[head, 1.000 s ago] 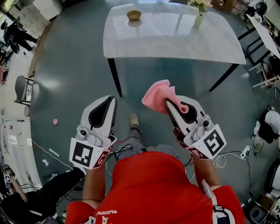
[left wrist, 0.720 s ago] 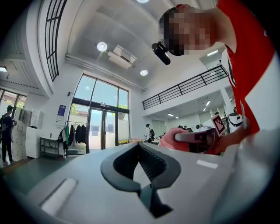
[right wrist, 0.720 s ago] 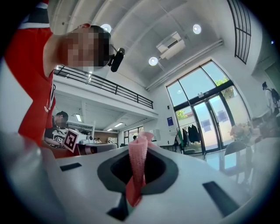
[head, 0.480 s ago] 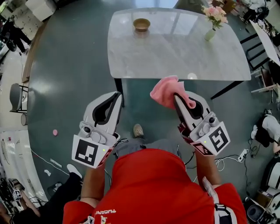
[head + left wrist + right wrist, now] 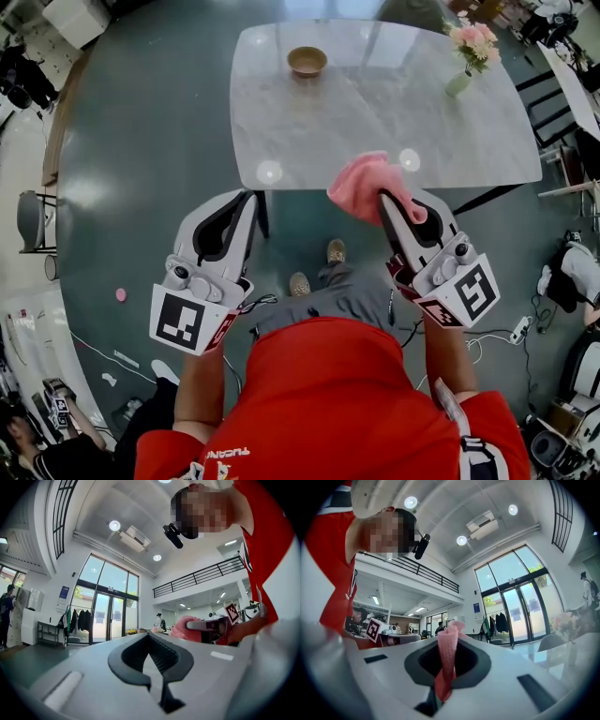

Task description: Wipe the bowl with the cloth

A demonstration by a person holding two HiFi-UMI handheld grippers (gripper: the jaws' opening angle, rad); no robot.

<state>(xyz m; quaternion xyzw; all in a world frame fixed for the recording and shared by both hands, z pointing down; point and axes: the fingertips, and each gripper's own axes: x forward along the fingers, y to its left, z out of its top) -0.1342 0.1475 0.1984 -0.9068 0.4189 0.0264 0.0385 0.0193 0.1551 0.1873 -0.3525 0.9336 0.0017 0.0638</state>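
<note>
Left gripper (image 5: 246, 199): at 8 o'clock of the head view, over the floor, tips pointing to 12 o'clock toward the table's near edge. In the left gripper view (image 5: 150, 639) its dark pads are pressed together with nothing between them.
Right gripper (image 5: 386, 199): at 4 o'clock of the head view, tips pointing to 11 o'clock. In the right gripper view (image 5: 449, 644) its jaws pinch the pink cloth.
Pink cloth (image 5: 364, 183): bunched at the right gripper's tips, at 1 o'clock of the head view's centre, overlapping the table's near edge. In the right gripper view (image 5: 447, 660) a folded strip of it rises from between the pads.
Bowl (image 5: 307, 61): small and brown, upright on the table at 12 o'clock, near the far edge, well apart from both grippers and from the cloth.
Table (image 5: 375, 122): pale marble-look top on dark legs, filling the upper part of the head view.
Vase of pink flowers (image 5: 466, 58): on the table at 1 o'clock, well to the bowl's 3 o'clock.
Person: red shirt (image 5: 319, 403) at 6 o'clock, shoes (image 5: 334, 251) on the grey floor between the grippers.
</note>
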